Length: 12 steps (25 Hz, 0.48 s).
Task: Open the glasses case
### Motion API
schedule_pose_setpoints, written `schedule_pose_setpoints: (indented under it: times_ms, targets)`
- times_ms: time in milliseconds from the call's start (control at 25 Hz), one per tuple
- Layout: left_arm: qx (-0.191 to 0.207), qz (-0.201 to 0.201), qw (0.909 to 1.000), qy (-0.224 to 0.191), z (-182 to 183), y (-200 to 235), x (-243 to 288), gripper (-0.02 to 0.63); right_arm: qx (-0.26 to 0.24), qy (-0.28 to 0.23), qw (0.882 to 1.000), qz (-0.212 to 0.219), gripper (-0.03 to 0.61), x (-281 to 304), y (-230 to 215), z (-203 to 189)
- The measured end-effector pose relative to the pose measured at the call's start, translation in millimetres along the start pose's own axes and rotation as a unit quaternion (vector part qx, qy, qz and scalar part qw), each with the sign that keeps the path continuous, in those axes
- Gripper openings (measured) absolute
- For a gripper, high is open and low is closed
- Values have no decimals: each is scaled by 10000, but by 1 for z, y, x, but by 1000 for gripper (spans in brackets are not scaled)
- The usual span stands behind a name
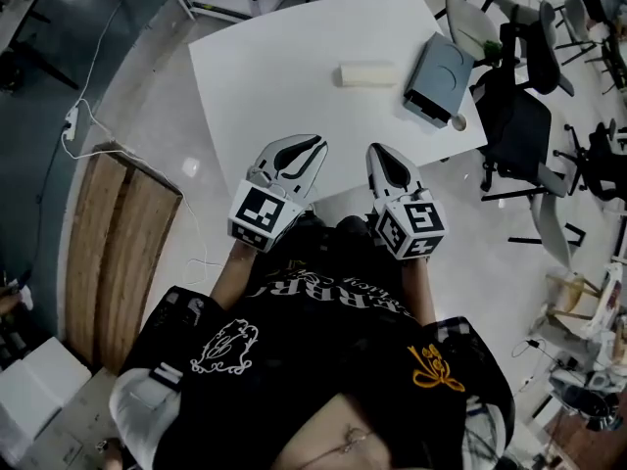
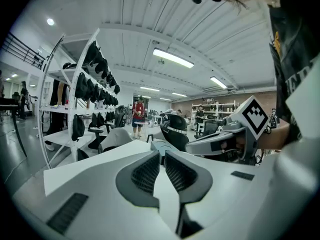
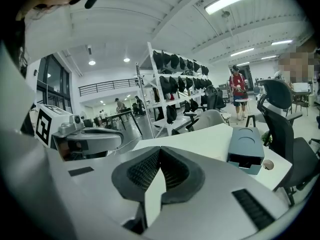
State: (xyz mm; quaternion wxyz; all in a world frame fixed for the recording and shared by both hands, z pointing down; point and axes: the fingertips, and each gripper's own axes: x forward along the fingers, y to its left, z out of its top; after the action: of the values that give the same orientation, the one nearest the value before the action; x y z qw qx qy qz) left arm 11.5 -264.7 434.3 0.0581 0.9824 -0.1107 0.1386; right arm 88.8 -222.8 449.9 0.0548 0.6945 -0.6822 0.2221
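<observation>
Cream case [image 1: 367, 74] near grey box [image 1: 438, 78] | left gripper [image 2: 162, 154] jaws narrow | right gripper [image 3: 159, 149] jaws together

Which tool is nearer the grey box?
Right. The right tool is over the near edge of the table, short of the box and slightly left of it. The left tool is at the same edge, farther left.
</observation>
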Motion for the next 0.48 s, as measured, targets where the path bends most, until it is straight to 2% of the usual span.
schedule_pose_setpoints:
  times_ms: [240,400,480]
  targets:
    - [-22,-32,10000,32,4,4,17,49,-241,153,9995,-152,14,19,-33,4]
    - [-122,318,9994,-50,9,21,28,48,-616,357,9974,-85,15,46,-62,9]
    - [-246,528,9983,-36,7,33,32,49,-885,524,9947,0,50,63,-75,11]
